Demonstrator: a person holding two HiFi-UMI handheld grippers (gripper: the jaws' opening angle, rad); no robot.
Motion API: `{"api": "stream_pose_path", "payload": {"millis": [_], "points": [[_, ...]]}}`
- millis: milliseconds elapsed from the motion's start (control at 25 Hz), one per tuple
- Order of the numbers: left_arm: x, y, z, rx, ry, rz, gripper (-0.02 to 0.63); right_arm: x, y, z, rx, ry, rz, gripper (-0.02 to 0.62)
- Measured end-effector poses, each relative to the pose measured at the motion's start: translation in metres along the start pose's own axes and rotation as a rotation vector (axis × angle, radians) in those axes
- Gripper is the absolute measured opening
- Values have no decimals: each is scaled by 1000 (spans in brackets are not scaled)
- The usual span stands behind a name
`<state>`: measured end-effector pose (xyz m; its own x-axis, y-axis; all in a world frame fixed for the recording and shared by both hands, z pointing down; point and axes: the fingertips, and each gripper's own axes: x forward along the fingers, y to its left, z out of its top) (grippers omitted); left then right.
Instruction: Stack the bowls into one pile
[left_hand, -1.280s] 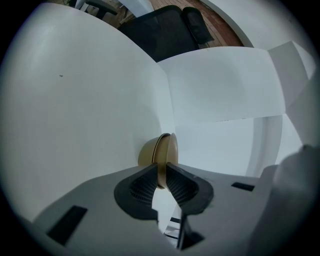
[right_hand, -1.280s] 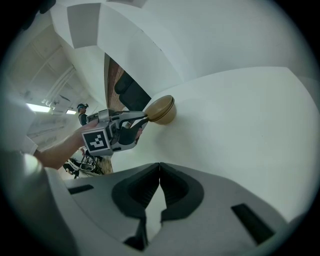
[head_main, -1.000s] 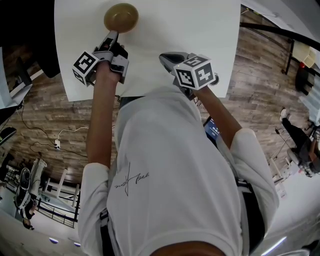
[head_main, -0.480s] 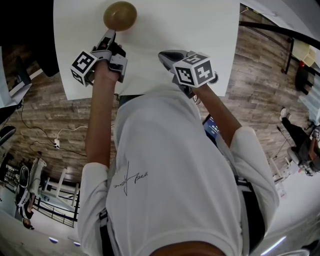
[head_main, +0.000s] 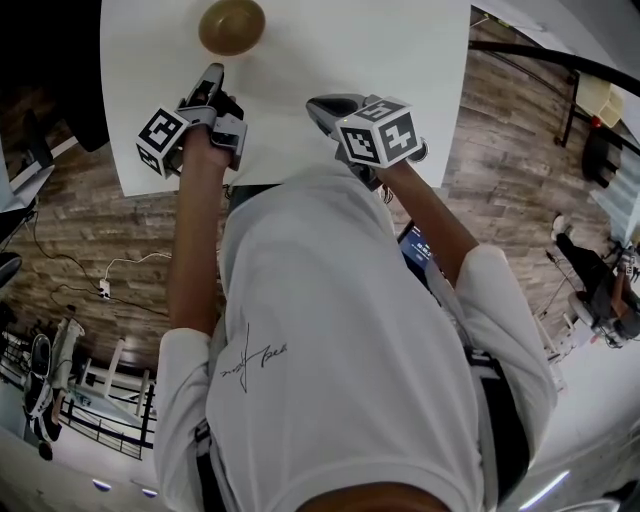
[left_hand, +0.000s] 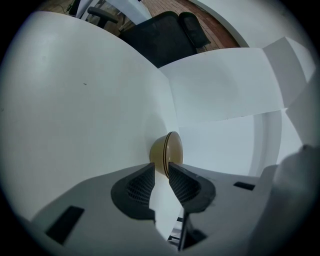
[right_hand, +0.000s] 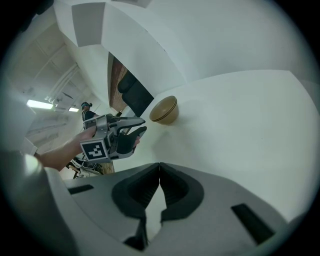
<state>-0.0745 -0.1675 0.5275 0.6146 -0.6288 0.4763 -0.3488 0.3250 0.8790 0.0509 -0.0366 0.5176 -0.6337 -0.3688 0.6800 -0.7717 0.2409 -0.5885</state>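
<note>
the brown bowl (head_main: 231, 26), maybe two nested, is sitting on the desk (head_main: 340, 45). the left gripper (left_hand: 161, 171) is pointing at it, fingers released; the right gripper (right_hand: 159, 167) is clenching empty fingers.

Smooth tan bowl (head_main: 231, 26), matt white table (head_main: 350, 50)

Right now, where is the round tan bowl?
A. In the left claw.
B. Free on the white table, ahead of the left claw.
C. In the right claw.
B: the round tan bowl stands on the white table, beyond the tips of the open left claw; the right claw is shut on nothing.
</note>
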Motion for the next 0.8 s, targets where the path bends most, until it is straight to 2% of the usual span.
{"api": "stream_pose_path", "payload": {"millis": [320,480,680,800], "points": [[-29,10,-15,43,8,-2,78,-2,12,0,-36,-9,0,11],[-41,11,-24,129,12,-11,78,-3,20,4,-66,-21,11,11],[-58,6,-35,235,1,-31,77,-10,29,8,-153,-42,-1,11],[-72,0,-36,308,-11,-37,57,-14,37,12,-195,-71,-7,11]]}}
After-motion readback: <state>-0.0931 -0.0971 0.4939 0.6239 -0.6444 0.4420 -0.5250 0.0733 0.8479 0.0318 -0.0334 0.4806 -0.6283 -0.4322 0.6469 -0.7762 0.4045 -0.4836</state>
